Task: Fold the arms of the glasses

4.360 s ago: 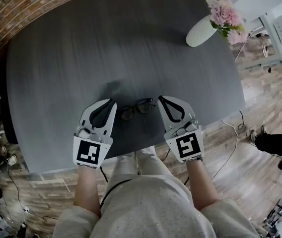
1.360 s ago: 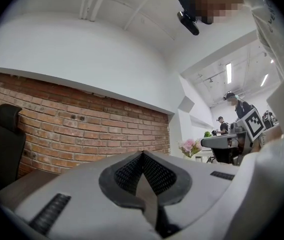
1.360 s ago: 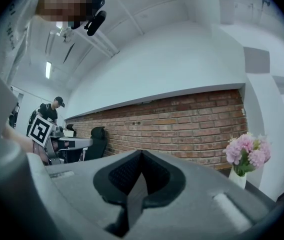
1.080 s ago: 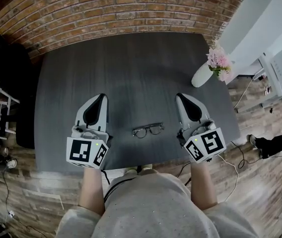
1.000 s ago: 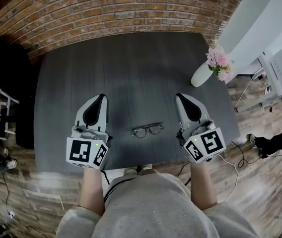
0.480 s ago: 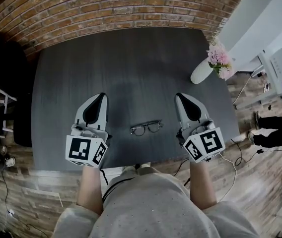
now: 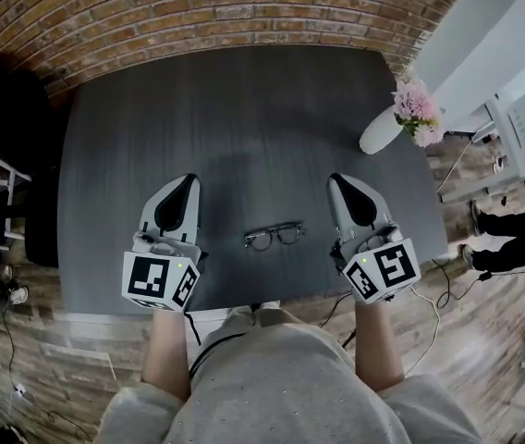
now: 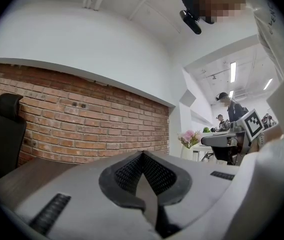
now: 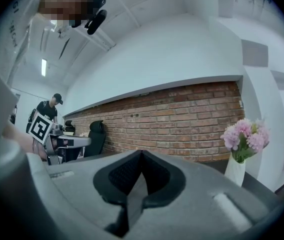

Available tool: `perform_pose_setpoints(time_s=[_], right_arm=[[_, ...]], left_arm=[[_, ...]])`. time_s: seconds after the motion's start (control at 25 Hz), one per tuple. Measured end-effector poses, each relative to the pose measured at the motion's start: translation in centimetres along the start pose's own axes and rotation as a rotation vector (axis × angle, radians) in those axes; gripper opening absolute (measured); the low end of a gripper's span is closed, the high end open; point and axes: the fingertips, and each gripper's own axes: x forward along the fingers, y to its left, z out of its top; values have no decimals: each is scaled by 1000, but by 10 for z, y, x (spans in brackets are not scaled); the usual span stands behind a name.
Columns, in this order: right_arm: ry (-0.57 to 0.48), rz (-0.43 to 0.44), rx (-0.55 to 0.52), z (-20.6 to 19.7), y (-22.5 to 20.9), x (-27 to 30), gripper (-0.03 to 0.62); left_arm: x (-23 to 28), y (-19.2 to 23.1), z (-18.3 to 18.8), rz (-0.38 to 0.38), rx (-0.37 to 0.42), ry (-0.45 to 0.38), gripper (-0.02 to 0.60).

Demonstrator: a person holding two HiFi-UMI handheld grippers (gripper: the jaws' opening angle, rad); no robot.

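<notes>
Dark wood-grain table (image 7: 244, 137), thin round-lensed glasses (image 7: 274, 235), brick wall (image 7: 198, 12)

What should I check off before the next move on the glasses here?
1. Black-framed glasses lie on the dark grey table, between both tongs: ok.
2. Left tongs empty: ok, shut on nothing.
3. Right tongs empty: ok, shut on nothing.
4. Both arms of the glasses folded: cannot tell, too small.
5. White vase of pink flowers clear of the glasses: ok.

black glasses (image 7: 275, 235), dark grey table (image 7: 244, 118), pink flowers (image 7: 417, 109).
</notes>
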Motion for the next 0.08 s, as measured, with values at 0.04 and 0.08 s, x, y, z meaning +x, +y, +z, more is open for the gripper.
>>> perform_pose_setpoints(time_s=[0.04, 0.08], right_arm=[[-1, 1, -2, 0, 0, 1, 2], [-1, 2, -4, -1, 0, 1, 2]], left_arm=[[0, 1, -1, 0, 0, 0, -2], [0, 1, -2, 0, -1, 1, -2]])
